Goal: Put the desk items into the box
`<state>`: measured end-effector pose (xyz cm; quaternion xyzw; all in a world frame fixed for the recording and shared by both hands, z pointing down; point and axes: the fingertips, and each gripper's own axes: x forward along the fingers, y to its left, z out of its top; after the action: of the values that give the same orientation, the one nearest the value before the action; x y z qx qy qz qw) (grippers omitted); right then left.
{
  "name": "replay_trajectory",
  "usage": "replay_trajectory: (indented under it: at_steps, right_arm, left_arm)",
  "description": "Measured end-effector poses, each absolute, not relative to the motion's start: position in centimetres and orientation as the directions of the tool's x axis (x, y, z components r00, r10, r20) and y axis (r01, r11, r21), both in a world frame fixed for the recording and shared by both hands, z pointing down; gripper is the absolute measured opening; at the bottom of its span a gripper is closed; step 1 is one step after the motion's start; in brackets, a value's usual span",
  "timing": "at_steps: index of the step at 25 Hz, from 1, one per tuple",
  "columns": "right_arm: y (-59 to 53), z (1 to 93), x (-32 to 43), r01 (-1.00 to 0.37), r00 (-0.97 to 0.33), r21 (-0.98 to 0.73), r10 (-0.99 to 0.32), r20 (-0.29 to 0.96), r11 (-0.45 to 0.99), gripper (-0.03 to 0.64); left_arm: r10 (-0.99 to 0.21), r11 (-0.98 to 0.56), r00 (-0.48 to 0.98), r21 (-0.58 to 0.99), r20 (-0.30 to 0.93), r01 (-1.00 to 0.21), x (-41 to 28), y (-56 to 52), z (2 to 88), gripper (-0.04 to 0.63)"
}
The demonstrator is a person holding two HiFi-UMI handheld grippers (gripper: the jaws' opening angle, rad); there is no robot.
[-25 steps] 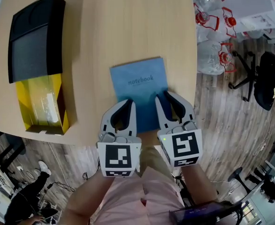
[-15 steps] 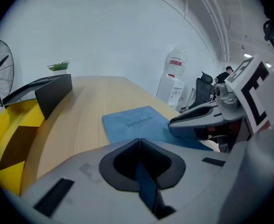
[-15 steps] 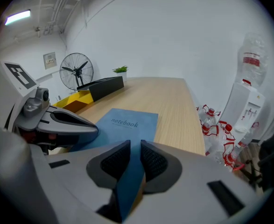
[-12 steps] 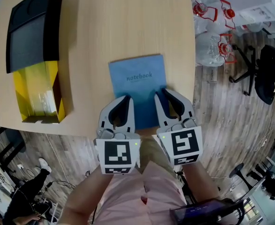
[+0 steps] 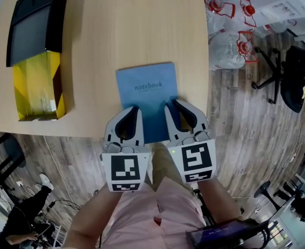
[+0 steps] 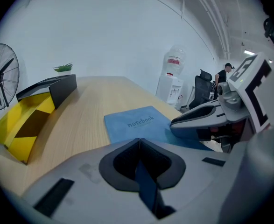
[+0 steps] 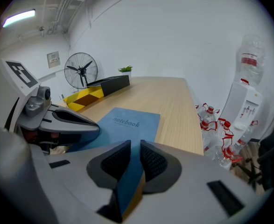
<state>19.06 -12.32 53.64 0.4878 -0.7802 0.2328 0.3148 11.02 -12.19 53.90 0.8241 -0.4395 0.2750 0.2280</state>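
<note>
Both tongs are pinched shut on the near edge of the blue notebook [image 5: 146, 95], left gripper [image 5: 133, 112] and right gripper [image 5: 174, 107] side by side. It lies flat on the pale wood table [image 5: 142, 30], long axis pointing away from the person. The open yellow-and-black box [image 5: 35, 82] sits well off to the far left, nearer the left gripper. Cover looks soft, maybe suede-ish.

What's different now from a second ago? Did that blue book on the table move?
Yes. The left gripper and right gripper, both clamped on the blue notebook's near edge, have dragged it toward the person, up to the light wooden table's near edge. Nothing was taken or released. The yellow-and-black open box lies where it was.
</note>
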Motion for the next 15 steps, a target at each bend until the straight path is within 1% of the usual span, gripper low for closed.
replay_trajectory:
  at_steps: [6,7,10,15]
  right_arm:
    - [-9.8,53.9,18.6,-0.897,-0.345,-0.053,-0.621,0.704,0.438,0.067]
    - [-9.3,54.0,18.4,-0.893,-0.356,-0.062,-0.617,0.702,0.445,0.083]
    - [-7.8,53.5,17.8,-0.88,-0.399,-0.103,-0.603,0.69,0.464,0.156]
    - [-5.2,51.7,19.8,-0.889,-0.406,-0.126,-0.629,0.663,0.441,0.164]
  left_arm:
    - [-0.618,-0.51,0.444,0.1,0.648,-0.855,10.7,-9.8,54.2,0.015]
    - [-0.619,-0.509,0.443,0.098,0.649,-0.855,10.7,-9.4,54.3,0.015]
    - [-0.635,-0.488,0.439,0.11,0.636,-0.866,10.2,-9.0,53.5,0.015]
    - [-0.666,-0.499,0.443,0.083,0.601,-0.863,10.7,-7.9,51.1,0.015]
